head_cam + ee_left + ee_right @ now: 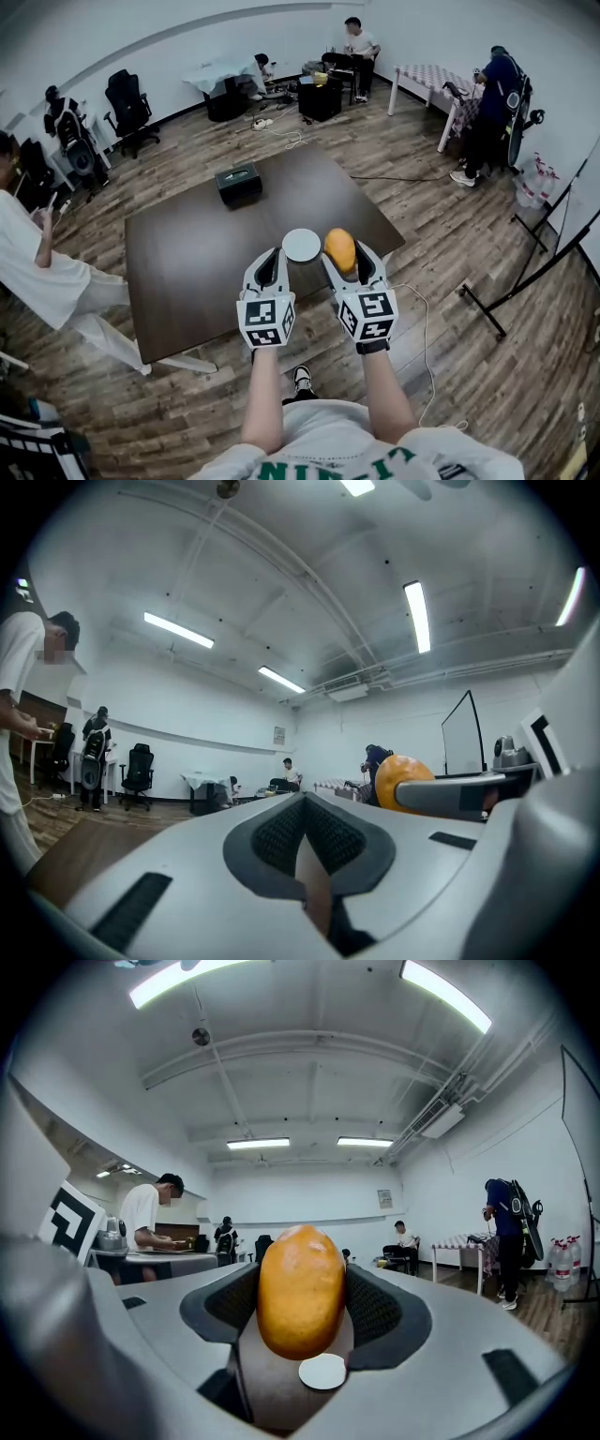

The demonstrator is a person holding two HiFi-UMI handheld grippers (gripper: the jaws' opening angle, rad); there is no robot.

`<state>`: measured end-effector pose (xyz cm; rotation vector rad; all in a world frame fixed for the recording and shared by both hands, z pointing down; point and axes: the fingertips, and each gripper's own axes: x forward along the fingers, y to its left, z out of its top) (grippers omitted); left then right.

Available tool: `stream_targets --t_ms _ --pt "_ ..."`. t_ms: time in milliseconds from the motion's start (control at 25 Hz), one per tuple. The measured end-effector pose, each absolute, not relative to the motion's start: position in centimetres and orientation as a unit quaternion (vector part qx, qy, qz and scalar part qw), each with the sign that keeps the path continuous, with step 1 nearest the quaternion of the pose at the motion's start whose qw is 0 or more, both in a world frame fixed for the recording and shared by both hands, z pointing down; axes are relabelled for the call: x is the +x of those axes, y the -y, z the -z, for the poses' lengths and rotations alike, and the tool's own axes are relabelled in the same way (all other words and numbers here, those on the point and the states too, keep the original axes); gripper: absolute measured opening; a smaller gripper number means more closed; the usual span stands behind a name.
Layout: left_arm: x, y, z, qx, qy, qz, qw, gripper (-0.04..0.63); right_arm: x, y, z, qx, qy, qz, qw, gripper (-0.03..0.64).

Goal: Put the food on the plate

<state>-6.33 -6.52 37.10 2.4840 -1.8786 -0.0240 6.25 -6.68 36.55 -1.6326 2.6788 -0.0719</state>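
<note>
Right claw (302,1299) grips orange food (300,1283) between jaws.

plate (302,245) on the table (187,272), food (340,249) just right of it in the right gripper (350,257), box (238,183) farther back

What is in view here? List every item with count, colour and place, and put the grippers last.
food: one, orange-yellow, oblong, held above the table's near edge
plate: one, white, round, on the table near its front edge, left of the food
table: one, dark brown, centre of the room
box: one, black, on the table's far side
office chair: one, black, by the far left wall
bystanders: at least four, around the room's edges
left gripper: one, grey-white, jaws together, nothing between them
right gripper: one, grey-white, jaws closed on the food
</note>
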Motion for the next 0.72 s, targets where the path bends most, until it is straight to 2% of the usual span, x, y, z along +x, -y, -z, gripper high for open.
stream_targets --t_ms 400,720 --pt "-11.5 17.5 -38.1 0.813 0.582 0.021 0.024 0.012 0.0 17.3 -38.6 -0.518 -0.855 0.039 -0.013 0.296" --pt "-12.7 22.7 -40.7 0.814 0.580 0.006 0.037 0.012 -1.8 22.7 -40.8 -0.511 -0.858 0.048 -0.037 0.296"
